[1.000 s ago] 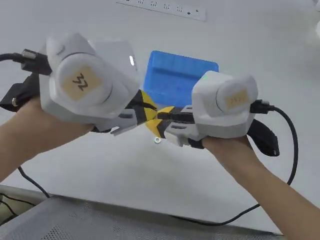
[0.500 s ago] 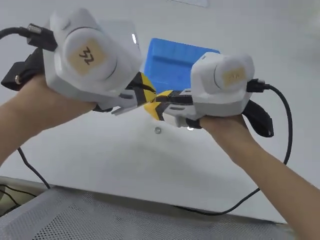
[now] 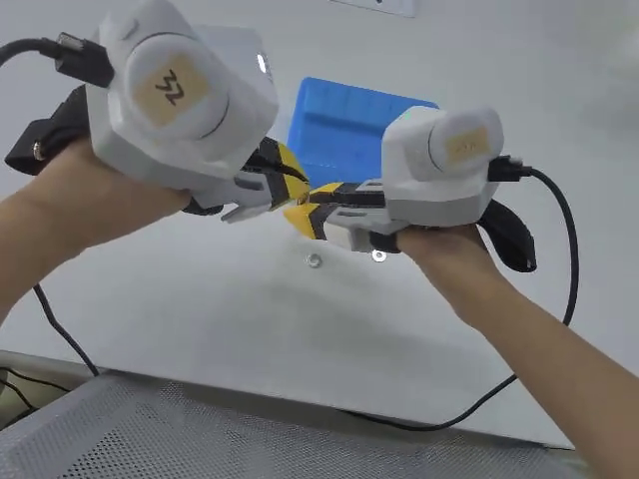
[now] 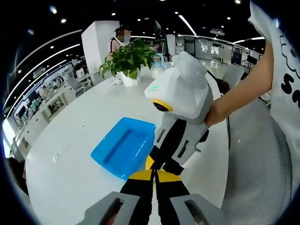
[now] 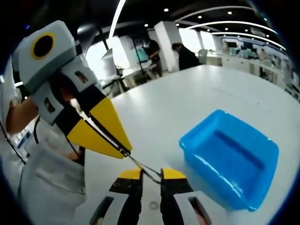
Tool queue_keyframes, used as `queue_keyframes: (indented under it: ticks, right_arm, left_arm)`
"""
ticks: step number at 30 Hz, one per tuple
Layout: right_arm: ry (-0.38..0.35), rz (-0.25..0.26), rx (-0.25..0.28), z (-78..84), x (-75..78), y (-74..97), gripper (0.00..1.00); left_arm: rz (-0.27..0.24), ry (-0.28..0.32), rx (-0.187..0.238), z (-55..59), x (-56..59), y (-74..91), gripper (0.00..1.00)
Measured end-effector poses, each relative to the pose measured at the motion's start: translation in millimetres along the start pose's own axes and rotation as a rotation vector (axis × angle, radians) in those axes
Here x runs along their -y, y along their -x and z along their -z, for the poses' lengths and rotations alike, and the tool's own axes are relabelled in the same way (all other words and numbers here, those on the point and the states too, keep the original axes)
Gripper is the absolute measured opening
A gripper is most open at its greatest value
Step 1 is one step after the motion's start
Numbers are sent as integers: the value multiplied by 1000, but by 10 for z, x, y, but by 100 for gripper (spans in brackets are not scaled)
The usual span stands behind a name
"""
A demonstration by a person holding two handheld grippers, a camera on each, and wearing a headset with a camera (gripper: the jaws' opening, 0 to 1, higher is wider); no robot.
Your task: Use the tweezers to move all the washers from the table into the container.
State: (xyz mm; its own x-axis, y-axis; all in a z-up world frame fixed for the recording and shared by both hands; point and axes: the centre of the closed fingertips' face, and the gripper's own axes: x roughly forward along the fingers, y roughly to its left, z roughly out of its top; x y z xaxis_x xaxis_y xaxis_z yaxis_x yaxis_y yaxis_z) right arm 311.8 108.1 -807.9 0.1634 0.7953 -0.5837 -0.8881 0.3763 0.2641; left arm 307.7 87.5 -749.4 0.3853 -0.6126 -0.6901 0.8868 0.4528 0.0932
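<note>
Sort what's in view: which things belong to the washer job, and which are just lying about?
Job: tweezers, held by the left gripper; right gripper at their tips; washer on the table; blue container.
Lying about: potted plant; power strip; grey mesh surface.
</note>
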Motion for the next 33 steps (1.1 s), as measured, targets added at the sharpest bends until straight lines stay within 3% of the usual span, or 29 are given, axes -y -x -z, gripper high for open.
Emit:
queue_keyframes:
  ticks: [3,7,11,14,17,18,19,20,21,22,25,28,33]
  right_arm:
    - [78,23,-36,17,6,-8,9]
    - [78,13,-40,18,-4,-21,8]
    - [138,39,-64,25,-6,-12,7]
    - [141,44,-67,27,32,-3,7]
    - [145,77,-61,19,106,31,5]
    - [125,101,-35,-9,177,62,4]
    - [67,69,-37,4,168,64,4]
    - [48,39,-24,-13,157,80,4]
    - [48,63,-14,-34,212,112,4]
    - [58,66,-20,-33,231,114,4]
    - [92,51,-46,6,180,65,4]
    - [114,46,-57,26,125,41,4]
    - [110,42,-54,11,83,46,4]
  left_arm:
    - [7,14,-6,-5,-4,-17,0]
    - [7,-4,-18,-20,22,-11,0]
    - [14,-23,-37,-23,26,-9,0]
    - [19,-29,-34,-53,40,13,0]
    - [27,-4,22,-170,54,55,0]
    - [128,73,72,-256,224,64,0]
    - [120,102,84,-271,222,58,0]
    - [85,53,73,-234,210,49,0]
    - [68,15,65,-213,205,44,0]
    - [60,27,48,-165,206,46,0]
    - [58,76,59,-109,202,64,0]
    - [18,69,28,-17,157,85,0]
    - [-37,99,41,-7,95,100,0]
